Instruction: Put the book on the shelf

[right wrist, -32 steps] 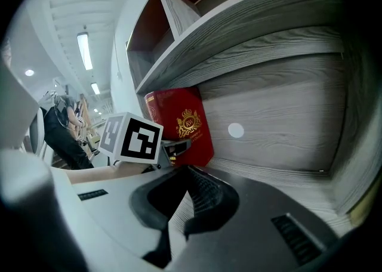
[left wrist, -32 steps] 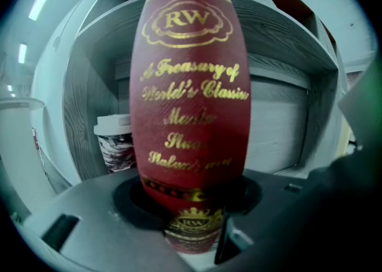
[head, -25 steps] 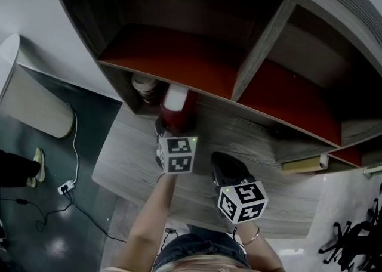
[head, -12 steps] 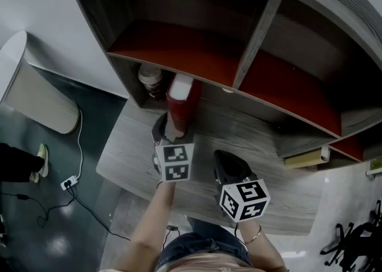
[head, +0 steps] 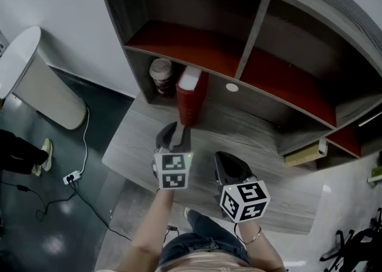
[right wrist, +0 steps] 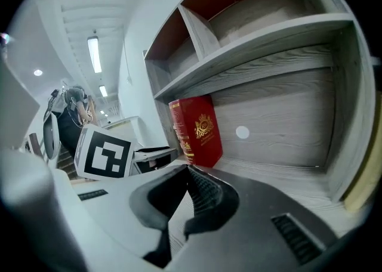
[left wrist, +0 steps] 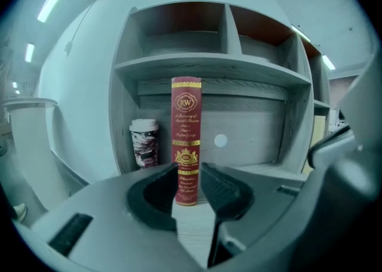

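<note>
Red gilt-spined hardback book (left wrist: 186, 139) stands upright in the grey wooden shelf unit's (left wrist: 209, 62) lower bay, ahead of the left claw (left wrist: 190, 170), its jaws just narrowed with nothing between, right claw (right wrist: 186, 172) pinched closed, empty; stiff, weighty, smooth-covered, it likely wants gripping across both covers.

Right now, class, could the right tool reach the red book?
Probably yes: the red book stands upright ahead of the right tool, with only bare desktop between; the paper cup stands beyond it.
</note>
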`<state>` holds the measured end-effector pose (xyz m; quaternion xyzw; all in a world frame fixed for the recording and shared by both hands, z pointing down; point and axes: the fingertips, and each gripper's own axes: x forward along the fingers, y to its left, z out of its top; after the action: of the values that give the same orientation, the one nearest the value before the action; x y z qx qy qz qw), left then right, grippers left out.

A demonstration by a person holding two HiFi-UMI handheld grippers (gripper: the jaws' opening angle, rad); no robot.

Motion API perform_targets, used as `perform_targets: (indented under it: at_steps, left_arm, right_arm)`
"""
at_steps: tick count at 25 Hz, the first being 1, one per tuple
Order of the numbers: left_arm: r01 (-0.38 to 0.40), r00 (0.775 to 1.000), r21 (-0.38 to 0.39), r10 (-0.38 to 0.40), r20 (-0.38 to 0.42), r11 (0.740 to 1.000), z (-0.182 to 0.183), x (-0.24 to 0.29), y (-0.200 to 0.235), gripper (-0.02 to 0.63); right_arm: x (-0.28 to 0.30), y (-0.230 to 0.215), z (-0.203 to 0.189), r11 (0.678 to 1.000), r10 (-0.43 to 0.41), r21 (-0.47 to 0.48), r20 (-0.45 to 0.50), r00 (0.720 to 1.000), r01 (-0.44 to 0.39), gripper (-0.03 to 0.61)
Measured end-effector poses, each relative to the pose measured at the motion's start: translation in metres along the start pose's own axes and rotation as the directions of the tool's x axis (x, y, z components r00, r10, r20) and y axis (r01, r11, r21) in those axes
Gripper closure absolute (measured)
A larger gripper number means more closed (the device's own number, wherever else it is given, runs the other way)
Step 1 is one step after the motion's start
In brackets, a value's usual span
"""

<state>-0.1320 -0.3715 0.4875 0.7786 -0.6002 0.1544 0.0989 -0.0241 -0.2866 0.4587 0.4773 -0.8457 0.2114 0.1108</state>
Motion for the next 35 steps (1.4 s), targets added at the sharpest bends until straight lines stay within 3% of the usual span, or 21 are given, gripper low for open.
perform_targets:
  at_steps: [3, 9, 18, 28, 35]
  left_arm:
    - [0.015, 1.000, -0.011, -0.015, 0.004, 1.000, -0.001, -0.013, -0.005, 0.541]
    - [0.022, 1.000, -0.014, -0.022, 0.003, 1.000, -0.005, -0.041, -0.014, 0.591]
    - [0.039, 0.999, -0.046, -0.039, 0.010, 0.998, -0.010, -0.093, -0.027, 0.601]
    - [0.055, 0.998, -0.110, -0.052, 0.022, 0.992, -0.016, -0.147, -0.050, 0.602]
    - [0.067, 0.997, -0.116, -0.064, 0.031, 0.991, -0.014, -0.179, -0.067, 0.601]
  right_arm:
    - [-0.010, 0.007, -0.001, 1.000, 0.009, -0.004, 0.010, 1.000, -0.008, 0.569]
    - [-0.030, 0.019, -0.007, 1.000, 0.018, -0.008, 0.023, 1.000, -0.018, 0.570]
    - [-0.066, 0.035, -0.008, 0.999, 0.043, -0.015, 0.097, 0.994, -0.042, 0.570]
    - [-0.108, 0.044, -0.016, 0.998, 0.036, -0.054, 0.138, 0.990, -0.029, 0.571]
    - [-0.137, 0.049, -0.024, 0.999, 0.026, -0.050, 0.153, 0.988, -0.018, 0.571]
